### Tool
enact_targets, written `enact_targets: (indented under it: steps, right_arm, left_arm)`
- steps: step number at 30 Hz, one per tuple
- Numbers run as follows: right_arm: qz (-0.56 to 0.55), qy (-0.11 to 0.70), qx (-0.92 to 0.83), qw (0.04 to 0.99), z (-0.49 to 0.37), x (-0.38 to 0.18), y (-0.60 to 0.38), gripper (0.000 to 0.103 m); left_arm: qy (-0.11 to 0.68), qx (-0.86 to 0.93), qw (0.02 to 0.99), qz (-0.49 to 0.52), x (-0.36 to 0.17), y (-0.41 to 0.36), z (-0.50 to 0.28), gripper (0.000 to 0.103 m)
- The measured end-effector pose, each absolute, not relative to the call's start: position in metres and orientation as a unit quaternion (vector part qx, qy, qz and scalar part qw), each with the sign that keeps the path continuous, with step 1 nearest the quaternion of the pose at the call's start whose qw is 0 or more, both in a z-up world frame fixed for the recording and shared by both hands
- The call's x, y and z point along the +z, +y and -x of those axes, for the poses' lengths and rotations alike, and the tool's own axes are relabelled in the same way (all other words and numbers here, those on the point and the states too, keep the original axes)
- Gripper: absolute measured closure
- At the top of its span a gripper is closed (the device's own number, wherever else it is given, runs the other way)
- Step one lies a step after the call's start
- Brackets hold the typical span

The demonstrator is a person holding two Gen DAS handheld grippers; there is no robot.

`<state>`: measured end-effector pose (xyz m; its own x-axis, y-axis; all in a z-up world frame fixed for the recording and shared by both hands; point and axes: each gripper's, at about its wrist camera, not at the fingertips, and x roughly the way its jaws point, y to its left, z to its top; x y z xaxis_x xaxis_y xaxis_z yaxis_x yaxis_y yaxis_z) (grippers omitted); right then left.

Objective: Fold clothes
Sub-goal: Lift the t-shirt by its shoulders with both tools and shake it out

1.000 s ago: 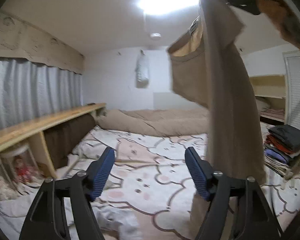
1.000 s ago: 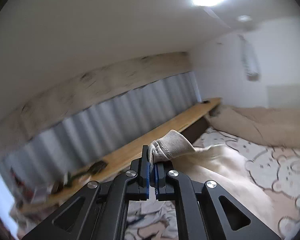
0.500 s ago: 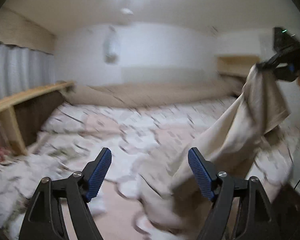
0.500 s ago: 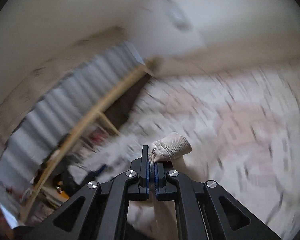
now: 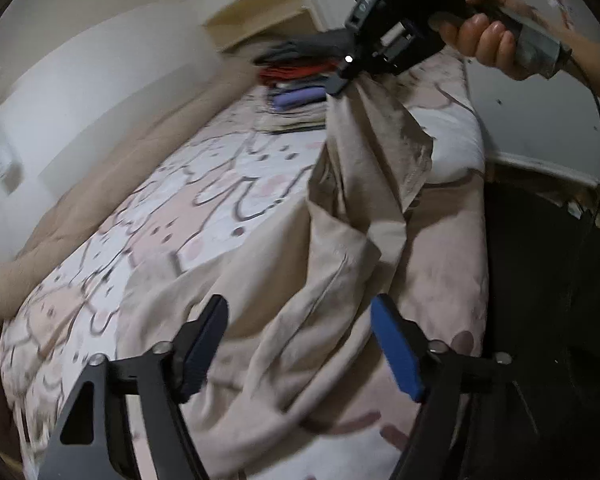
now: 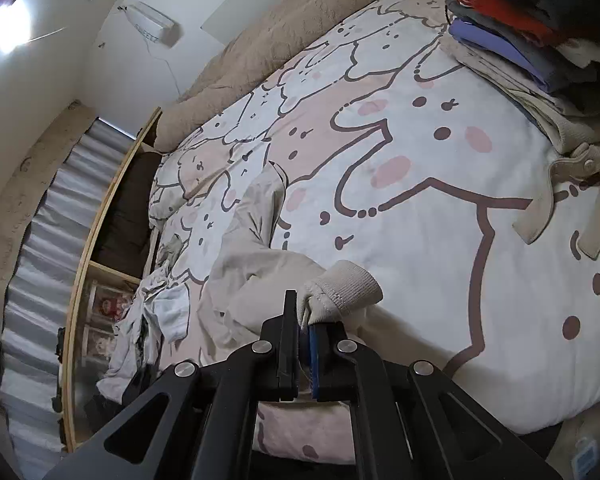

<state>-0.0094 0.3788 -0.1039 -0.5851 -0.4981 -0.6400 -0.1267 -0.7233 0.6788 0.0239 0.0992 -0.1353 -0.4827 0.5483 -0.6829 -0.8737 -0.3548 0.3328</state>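
A beige garment (image 5: 364, 184) hangs from my right gripper (image 5: 338, 80), which a hand holds low over the bed, and its lower part lies crumpled on the sheet. In the right wrist view my right gripper (image 6: 304, 320) is shut on the garment's ribbed cuff (image 6: 344, 284). The rest of the garment (image 6: 252, 240) trails away to the left across the bed. My left gripper (image 5: 300, 344) hovers just above the crumpled part. Its jaws are closing, the blue pads (image 5: 396, 352) still stand wide apart, and neither presses on the cloth.
A stack of folded clothes (image 6: 512, 20) sits at the bed's far corner, with a beige strapped piece (image 6: 580, 168) beside it. Loose clothes (image 6: 152, 320) lie heaped by the wooden shelf (image 6: 100, 220). A tan quilt (image 6: 284, 36) is bunched along the wall. The cartoon-print sheet (image 6: 440, 160) covers the bed.
Both grippers have come down from near the ceiling to just over the bed and rolled. The garment that hung high now lies partly on the sheet. The right gripper stays shut on it.
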Motion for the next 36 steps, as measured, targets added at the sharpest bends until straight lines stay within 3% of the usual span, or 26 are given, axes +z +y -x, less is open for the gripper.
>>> enact_targets:
  steps: [8,9,10,13,15,19,25,28,36]
  right_arm:
    - [-0.437,-0.375,-0.809,0.118,-0.004,-0.116,0.389,0.099]
    - [-0.436,-0.378,-0.808,0.118,-0.005,-0.117,0.391,0.099]
    - [-0.435,-0.381,-0.807,0.117,-0.007,-0.119,0.393,0.099]
    - [-0.435,-0.386,-0.806,0.112,-0.01,-0.123,0.398,0.099]
    - [-0.438,-0.384,-0.806,0.108,-0.01,-0.125,0.399,0.099]
    - [-0.439,-0.355,-0.82,0.095,-0.009,-0.12,0.395,0.099]
    - [-0.436,-0.25,-0.861,0.08,0.004,-0.088,0.374,0.099]
    - [-0.415,-0.152,-0.892,0.089,0.016,-0.048,0.345,0.099]
    - [-0.251,0.107,-0.959,0.072,0.019,0.111,0.257,0.099]
  left_arm:
    - [0.387,0.673,0.54,0.325,-0.164,0.13,0.012,0.034]
    - [0.391,0.663,0.54,0.339,-0.169,0.132,0.014,0.041]
    - [0.396,0.654,0.54,0.353,-0.174,0.134,0.017,0.057]
    - [0.39,0.636,0.541,0.389,-0.184,0.136,0.022,0.086]
    - [0.371,0.652,0.527,0.398,-0.18,0.131,0.027,0.096]
    - [0.318,0.717,0.477,0.396,-0.16,0.116,0.041,0.098]
    - [0.21,0.88,0.324,0.277,-0.053,0.071,0.081,0.098]
    - [0.178,0.925,0.267,0.201,0.007,0.054,0.092,0.099]
    - [0.122,0.981,0.149,-0.016,0.186,0.004,0.061,0.099]
